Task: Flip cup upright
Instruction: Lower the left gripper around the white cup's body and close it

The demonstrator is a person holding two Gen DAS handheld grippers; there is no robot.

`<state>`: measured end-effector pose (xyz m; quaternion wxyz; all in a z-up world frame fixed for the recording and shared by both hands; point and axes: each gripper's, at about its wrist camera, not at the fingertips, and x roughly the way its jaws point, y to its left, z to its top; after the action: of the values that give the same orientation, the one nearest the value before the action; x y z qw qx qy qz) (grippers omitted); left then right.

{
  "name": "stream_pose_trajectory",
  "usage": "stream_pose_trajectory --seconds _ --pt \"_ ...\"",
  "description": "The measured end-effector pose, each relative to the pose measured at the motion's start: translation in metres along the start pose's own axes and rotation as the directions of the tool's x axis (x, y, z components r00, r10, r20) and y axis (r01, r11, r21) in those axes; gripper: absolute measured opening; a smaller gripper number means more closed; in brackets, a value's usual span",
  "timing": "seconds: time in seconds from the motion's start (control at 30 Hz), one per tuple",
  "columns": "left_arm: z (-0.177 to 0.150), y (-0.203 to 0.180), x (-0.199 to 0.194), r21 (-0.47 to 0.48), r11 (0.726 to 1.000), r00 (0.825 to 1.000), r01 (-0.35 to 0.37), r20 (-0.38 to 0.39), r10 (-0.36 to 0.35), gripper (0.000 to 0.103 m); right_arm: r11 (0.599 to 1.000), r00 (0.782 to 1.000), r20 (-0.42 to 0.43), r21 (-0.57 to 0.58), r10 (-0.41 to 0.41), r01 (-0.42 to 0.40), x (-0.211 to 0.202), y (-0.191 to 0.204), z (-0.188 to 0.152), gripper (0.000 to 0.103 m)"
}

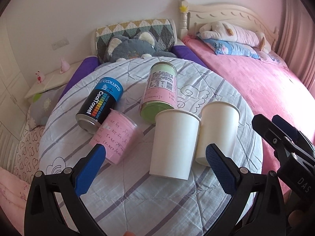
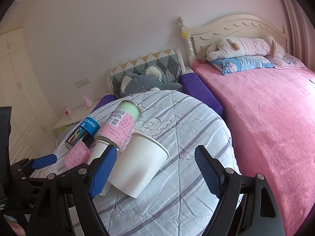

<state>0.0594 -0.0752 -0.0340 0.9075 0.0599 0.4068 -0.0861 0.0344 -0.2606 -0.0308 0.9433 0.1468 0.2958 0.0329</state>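
Two white paper cups lie on their sides on the striped quilt (image 1: pixel 137 196), mouths pointing away. The nearer one (image 1: pixel 175 145) lies between my left gripper's (image 1: pixel 155 157) open jaws. The second cup (image 1: pixel 218 131) lies beside it on the right, and in the right wrist view (image 2: pixel 137 167) it sits between my right gripper's (image 2: pixel 155 169) open jaws. A pink-wrapped clear plastic cup (image 1: pixel 116 137) lies on its side at the left. Both grippers are empty.
A blue and black CoolTowel can (image 1: pixel 100 104) and a green jar with a pink label (image 1: pixel 159 92) lie on the quilt behind the cups. A grey plush (image 1: pixel 133 47) is at the back. A pink bed (image 1: pixel 256 82) is to the right.
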Motion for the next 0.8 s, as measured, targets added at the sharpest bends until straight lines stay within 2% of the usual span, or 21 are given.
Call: stream_pose_trajectory --seconds 0.17,0.3,0.5,0.8 --pt "-0.001 0.0 -0.004 -0.01 1.0 1.0 -0.008 0.014 0.008 0.103 1.0 1.0 0.004 -0.018 0.01 -0.01 -0.002 0.004 0.001 0.083" --pt "-0.003 0.0 -0.01 -0.039 0.998 0.998 -0.049 0.048 0.05 0.103 0.999 0.999 0.022 -0.045 0.028 -0.027 -0.004 0.007 0.003 0.083" --pt "-0.014 -0.004 -0.021 -0.128 0.984 0.978 -0.125 0.152 0.144 0.103 0.993 0.994 0.058 -0.088 0.089 -0.084 -0.005 0.009 0.005 0.083" --pt "-0.018 -0.013 -0.024 -0.155 0.973 0.959 -0.169 0.202 0.199 0.103 0.987 0.992 0.073 -0.126 0.106 -0.096 -0.003 0.008 0.004 0.083"
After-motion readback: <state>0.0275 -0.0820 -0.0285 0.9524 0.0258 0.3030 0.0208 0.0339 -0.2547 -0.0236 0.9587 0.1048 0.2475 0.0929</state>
